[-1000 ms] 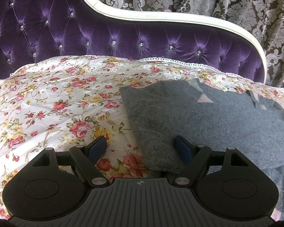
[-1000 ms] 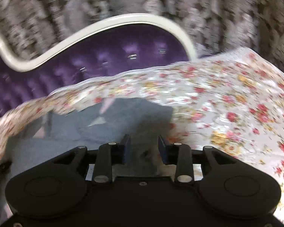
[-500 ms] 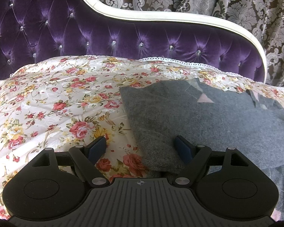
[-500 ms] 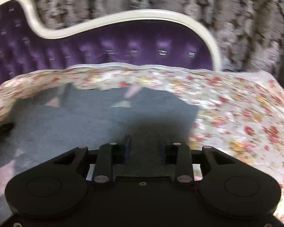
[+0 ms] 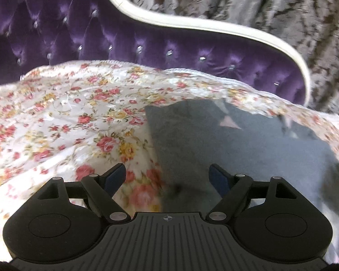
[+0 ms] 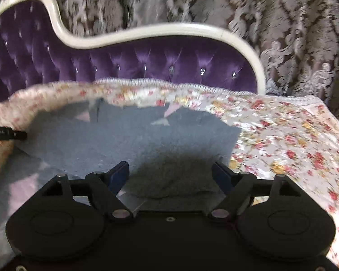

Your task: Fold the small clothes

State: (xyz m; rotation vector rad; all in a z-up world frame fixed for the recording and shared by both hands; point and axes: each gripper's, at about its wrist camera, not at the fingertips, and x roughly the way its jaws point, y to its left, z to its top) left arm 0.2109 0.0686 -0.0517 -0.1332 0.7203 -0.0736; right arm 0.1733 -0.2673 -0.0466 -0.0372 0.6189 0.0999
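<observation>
**Both claws spread over a grey knit on the flowered bed**

The left black two-finger gripper (image 5: 168,177) points forward and slightly down, its blue-padded fingers (image 5: 115,177) spread wide and pinching nothing. The soft, fuzzy grey knitted garment (image 5: 237,149) lies flat on the glossy white floral bedspread (image 5: 67,124); its left edge runs up between the fingers, the body spreading toward 1 and 2 o'clock. Pale pink triangle patches mark its far part.

The right black two-finger gripper (image 6: 170,175) is likewise level and spread, holding nothing. The garment (image 6: 124,140) fills the gap between its fingers and extends to 10 o'clock, its right edge near the right finger. Beyond stand the tufted purple velvet headboard with cream curved frame (image 6: 147,61) and the damask curtain (image 6: 293,33).
</observation>
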